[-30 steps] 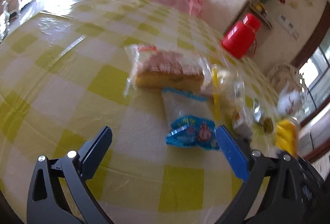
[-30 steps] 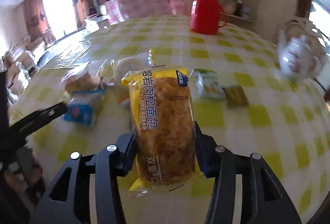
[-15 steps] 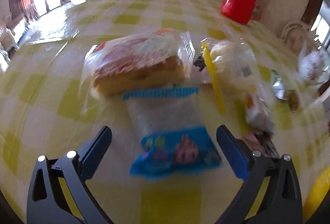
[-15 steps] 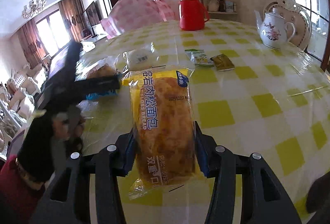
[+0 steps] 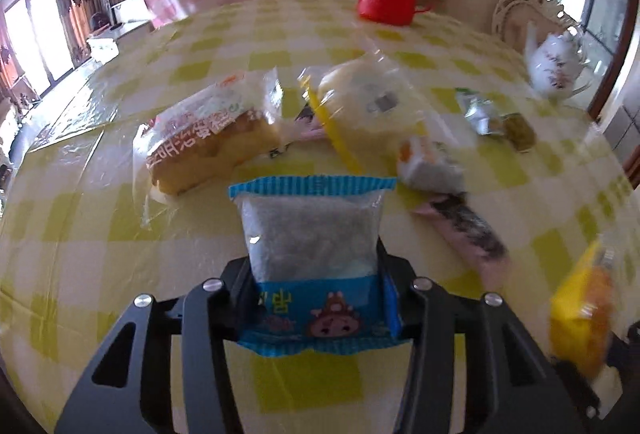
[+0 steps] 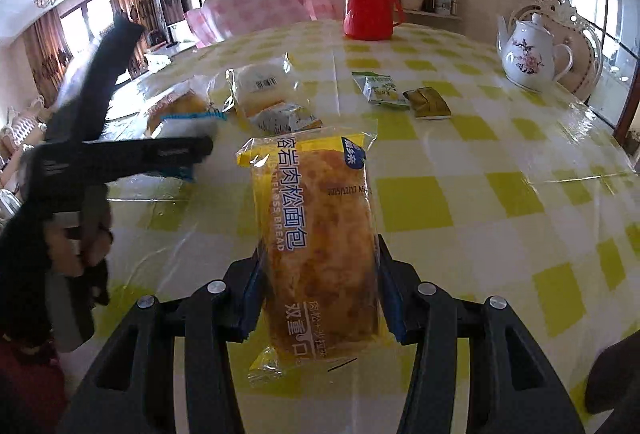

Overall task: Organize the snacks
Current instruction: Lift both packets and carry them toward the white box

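A blue-edged clear snack packet [image 5: 312, 230] lies on the yellow-checked table [image 5: 100, 234]. My left gripper [image 5: 316, 274] is closing its jaws on the packet, and both pads touch its sides. In the right wrist view the left gripper [image 6: 176, 150] reaches in from the left, with a hand on its handle. My right gripper [image 6: 318, 274] is shut on a long yellow bread packet [image 6: 316, 218] and holds it lengthwise above the table. That bread packet [image 5: 580, 314] also shows at the right edge of the left wrist view.
Just past the blue packet lie a wrapped sponge cake [image 5: 208, 142], a bagged bun [image 5: 368, 102], a pink bar [image 5: 464, 230] and small sachets [image 6: 380, 90]. A red thermos [image 6: 370, 2] and pink food cover [image 6: 260, 2] stand at the back, a white teapot [image 6: 528, 58] at right.
The left gripper moved forward over the blue packet, rolled level, and its wide-open jaws closed onto the packet's sides. The right gripper kept its hold on the bread and sank a little.
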Demonstrator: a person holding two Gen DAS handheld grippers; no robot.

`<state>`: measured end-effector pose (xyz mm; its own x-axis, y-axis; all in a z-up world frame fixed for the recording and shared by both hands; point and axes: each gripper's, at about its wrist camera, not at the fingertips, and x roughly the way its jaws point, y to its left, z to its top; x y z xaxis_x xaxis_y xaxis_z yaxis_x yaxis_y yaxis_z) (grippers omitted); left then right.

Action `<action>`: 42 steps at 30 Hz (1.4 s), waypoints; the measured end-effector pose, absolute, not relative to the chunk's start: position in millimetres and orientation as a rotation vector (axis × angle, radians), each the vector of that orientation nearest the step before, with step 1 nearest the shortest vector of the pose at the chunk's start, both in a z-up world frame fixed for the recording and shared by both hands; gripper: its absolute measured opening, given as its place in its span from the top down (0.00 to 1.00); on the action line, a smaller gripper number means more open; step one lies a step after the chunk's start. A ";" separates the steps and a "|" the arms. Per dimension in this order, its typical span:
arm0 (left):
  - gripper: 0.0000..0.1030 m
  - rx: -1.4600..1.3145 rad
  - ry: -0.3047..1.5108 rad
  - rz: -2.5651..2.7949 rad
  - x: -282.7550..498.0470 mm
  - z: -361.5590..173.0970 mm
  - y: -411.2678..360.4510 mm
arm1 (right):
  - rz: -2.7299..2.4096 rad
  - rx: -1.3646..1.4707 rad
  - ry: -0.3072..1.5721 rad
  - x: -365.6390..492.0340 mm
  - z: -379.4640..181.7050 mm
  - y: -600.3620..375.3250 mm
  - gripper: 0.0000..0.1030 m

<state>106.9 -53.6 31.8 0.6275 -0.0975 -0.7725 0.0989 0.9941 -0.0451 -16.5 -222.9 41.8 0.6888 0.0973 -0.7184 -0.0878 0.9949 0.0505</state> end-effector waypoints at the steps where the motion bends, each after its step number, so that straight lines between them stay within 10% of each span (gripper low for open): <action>1: 0.53 -0.007 0.875 -0.121 100.4 34.4 -54.2 | 0.086 -0.004 0.802 -16.6 41.4 -222.5 0.53; 22: 0.53 -0.176 0.597 -0.114 -43.5 68.8 10.9 | -0.069 -0.204 0.598 -78.7 64.4 -179.6 0.53; 42: 0.52 -0.155 0.214 -0.083 -186.6 189.1 62.0 | -0.020 -0.143 0.162 -188.9 217.9 -111.2 0.53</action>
